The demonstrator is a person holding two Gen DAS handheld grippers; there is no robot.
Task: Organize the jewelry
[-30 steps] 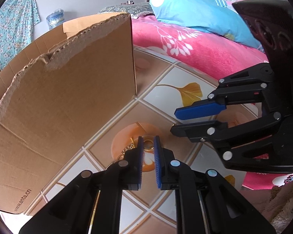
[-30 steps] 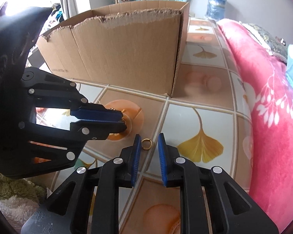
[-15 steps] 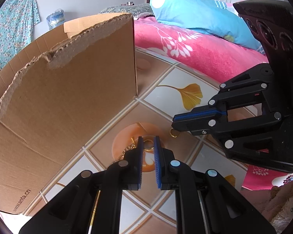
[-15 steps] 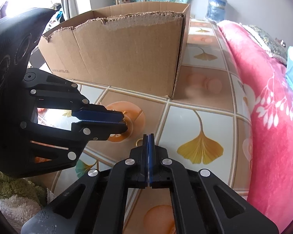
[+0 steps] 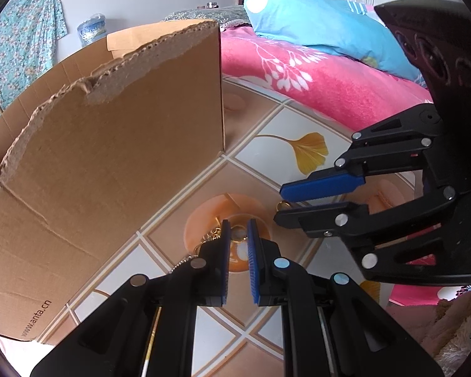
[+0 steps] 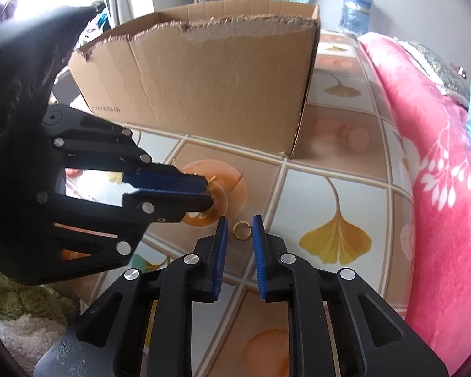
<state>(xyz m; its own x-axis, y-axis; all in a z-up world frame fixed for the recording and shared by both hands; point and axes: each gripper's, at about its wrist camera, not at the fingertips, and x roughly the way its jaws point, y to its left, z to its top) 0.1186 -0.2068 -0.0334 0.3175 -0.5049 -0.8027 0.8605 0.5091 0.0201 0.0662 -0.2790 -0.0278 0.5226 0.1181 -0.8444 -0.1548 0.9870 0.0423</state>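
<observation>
- Right claw (image 6: pixel 239 231): we see its jaws just reopened, parted around the gold ring (image 6: pixel 241 230) lying on the tiled floor (image 6: pixel 345 194), not gripped
- Left claw (image 5: pixel 237 235): nearly closed, pinching a gold chain (image 5: pixel 212 235)
- Cardboard box (image 6: pixel 210 88): we judge both pieces not yet stowed

Both wrist views look steeply down, close over the tiled floor (image 5: pixel 263 157), sharing the cardboard box (image 6: pixel 210 84).
</observation>
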